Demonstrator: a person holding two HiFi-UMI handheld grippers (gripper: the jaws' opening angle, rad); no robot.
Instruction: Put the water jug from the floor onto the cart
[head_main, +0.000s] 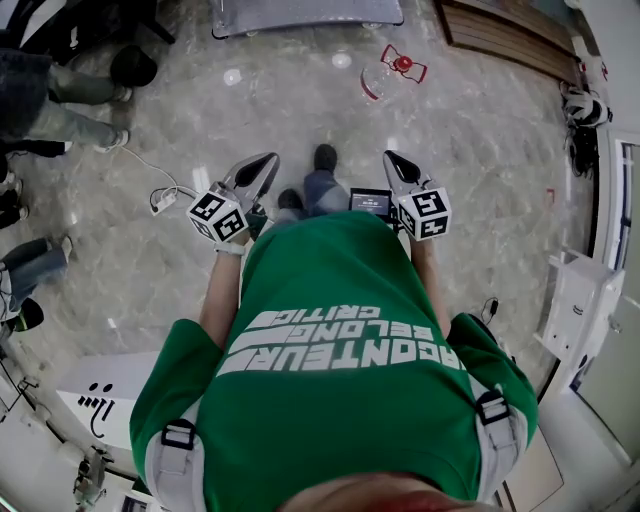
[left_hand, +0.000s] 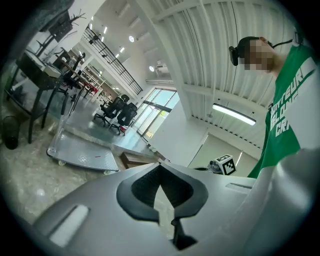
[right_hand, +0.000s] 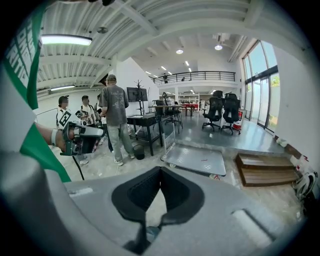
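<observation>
The clear water jug (head_main: 376, 80) with a red cap and handle (head_main: 403, 65) lies on the marble floor ahead of me, slightly to the right. The flat grey cart (head_main: 300, 14) stands beyond it at the top edge, and shows as a low platform on wheels in the left gripper view (left_hand: 80, 155) and the right gripper view (right_hand: 196, 159). My left gripper (head_main: 266, 162) and right gripper (head_main: 392, 160) are held in front of my chest, well short of the jug. Both are shut and hold nothing, their tips meeting in the left (left_hand: 160, 166) and right (right_hand: 160, 171) gripper views.
People's legs (head_main: 60, 100) stand at the left, with a white cable and plug (head_main: 163, 200) on the floor. A wooden step (head_main: 510, 35) lies at the back right, also low in the right gripper view (right_hand: 265, 169). A white cabinet (head_main: 580, 310) lines the right wall.
</observation>
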